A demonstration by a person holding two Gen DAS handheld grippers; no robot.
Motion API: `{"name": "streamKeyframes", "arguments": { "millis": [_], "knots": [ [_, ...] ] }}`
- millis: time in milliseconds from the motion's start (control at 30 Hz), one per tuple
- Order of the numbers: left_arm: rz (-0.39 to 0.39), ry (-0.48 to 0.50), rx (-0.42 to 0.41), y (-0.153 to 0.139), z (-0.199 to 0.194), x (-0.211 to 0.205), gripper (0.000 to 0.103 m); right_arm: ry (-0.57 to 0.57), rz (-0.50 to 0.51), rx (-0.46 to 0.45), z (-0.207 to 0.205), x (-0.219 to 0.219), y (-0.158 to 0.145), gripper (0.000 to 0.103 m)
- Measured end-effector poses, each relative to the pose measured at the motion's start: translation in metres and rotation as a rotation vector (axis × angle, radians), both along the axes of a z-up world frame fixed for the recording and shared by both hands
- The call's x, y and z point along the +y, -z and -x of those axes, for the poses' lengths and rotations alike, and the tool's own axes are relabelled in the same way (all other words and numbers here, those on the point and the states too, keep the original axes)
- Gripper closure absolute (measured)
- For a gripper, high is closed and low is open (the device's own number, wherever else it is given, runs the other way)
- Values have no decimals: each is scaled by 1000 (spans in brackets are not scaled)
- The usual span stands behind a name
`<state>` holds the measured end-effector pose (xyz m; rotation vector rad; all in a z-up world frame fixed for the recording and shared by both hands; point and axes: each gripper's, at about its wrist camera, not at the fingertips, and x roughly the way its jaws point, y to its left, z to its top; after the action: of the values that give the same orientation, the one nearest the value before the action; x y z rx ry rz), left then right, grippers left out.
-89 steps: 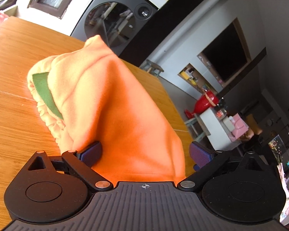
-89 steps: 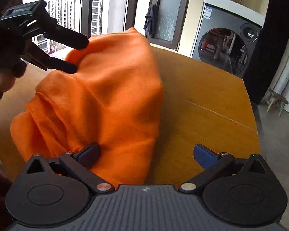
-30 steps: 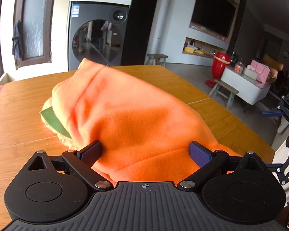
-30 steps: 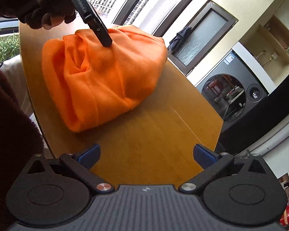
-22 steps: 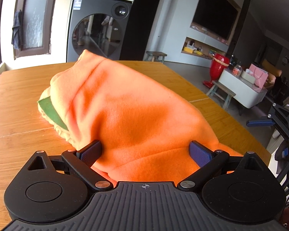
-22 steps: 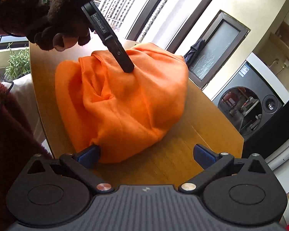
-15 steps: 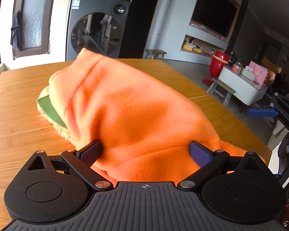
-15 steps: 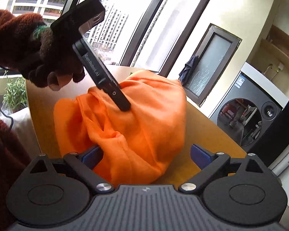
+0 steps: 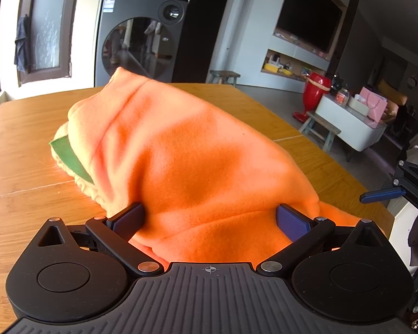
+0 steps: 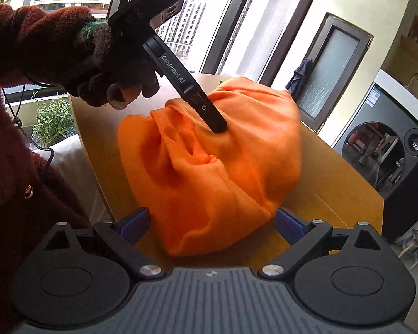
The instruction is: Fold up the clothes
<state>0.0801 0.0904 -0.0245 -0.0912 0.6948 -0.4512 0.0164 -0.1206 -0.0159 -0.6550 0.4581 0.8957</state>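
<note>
Orange garment (image 9: 197,167) between both spread tools (image 9: 209,220) (image 10: 211,224) — tabletop.

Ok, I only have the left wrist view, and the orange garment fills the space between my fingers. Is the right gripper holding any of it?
Observer: No. The right gripper is open. Its fingers sit either side of the near edge of the orange garment, not clamped.
Operator: What does it look like on that side?
Observer: Bunched, with deep loose folds rather than lying flat on the table.
Operator: Where am I touching it?
Observer: The left gripper pokes down into the top of the heap.
</note>
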Motion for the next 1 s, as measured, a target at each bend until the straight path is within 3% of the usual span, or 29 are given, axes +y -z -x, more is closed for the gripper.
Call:
{"name": "streamKeyframes", "arguments": {
  "millis": [133,233,267,333,400,500,633,800,1000],
  "knots": [
    [0,-2,0,-1,0,0,0,-66,10,7,2,13,3,6],
    [4,-3,-1,-1,0,-1,0,-51,35,-42,-1,23,10,10],
    [5,-3,-2,-1,-1,0,0,-41,39,-52,-3,25,11,15],
    [7,-2,-2,-1,-1,0,0,-21,14,-18,-12,25,7,52],
    [9,-1,-3,-1,-1,0,0,11,-24,11,-20,23,0,65],
    [11,0,-6,0,0,-2,0,51,-62,34,-30,21,-9,73],
    [-27,1,-25,-7,9,-6,0,96,-119,123,-44,15,-11,76],
    [-196,118,-196,-25,63,-15,0,174,-253,281,-70,-3,-13,78],
    [-533,271,-347,-16,116,-54,0,227,-399,421,-92,-19,-10,82]
  ]
}}
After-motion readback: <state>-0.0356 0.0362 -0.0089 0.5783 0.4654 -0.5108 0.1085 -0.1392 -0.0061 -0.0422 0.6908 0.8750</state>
